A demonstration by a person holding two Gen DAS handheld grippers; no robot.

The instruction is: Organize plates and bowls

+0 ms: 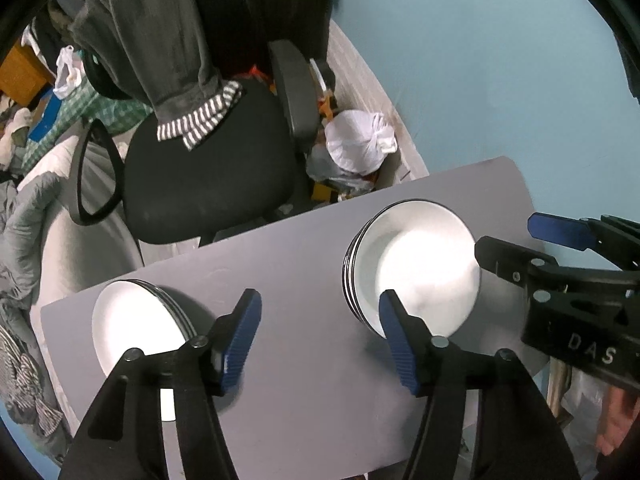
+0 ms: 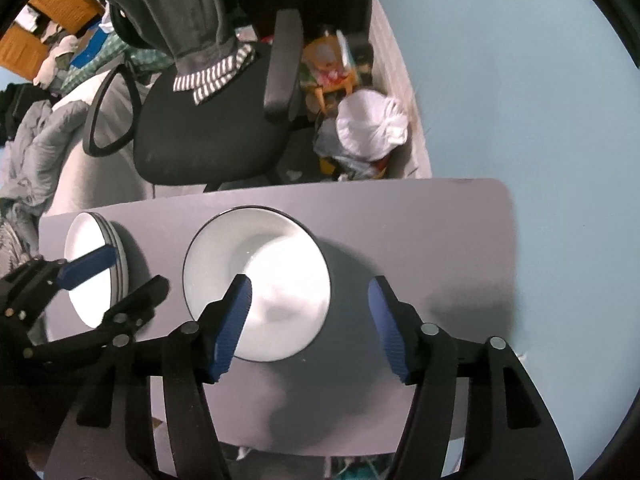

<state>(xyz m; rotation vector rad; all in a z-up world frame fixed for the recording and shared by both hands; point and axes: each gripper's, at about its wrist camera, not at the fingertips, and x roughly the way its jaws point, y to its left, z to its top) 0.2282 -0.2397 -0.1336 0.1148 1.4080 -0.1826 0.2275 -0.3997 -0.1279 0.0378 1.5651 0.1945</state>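
Observation:
A stack of white bowls with dark rims [image 1: 416, 264] stands on the grey table [image 1: 296, 248] at the right; it also shows in the right wrist view [image 2: 260, 280]. A stack of white plates [image 1: 128, 320] lies at the table's left end, also in the right wrist view [image 2: 90, 272]. My left gripper [image 1: 320, 336] is open and empty above the table between the two stacks. My right gripper [image 2: 310, 320] is open and empty, its left finger over the bowls; it shows in the left wrist view [image 1: 516, 240] at the bowls' right.
A black office chair [image 1: 208, 168] with draped clothes stands just beyond the table's far edge. A white bag [image 1: 356, 140] and clutter lie on the floor by the blue wall [image 1: 500, 60]. Grey bedding [image 1: 28, 224] lies at the left.

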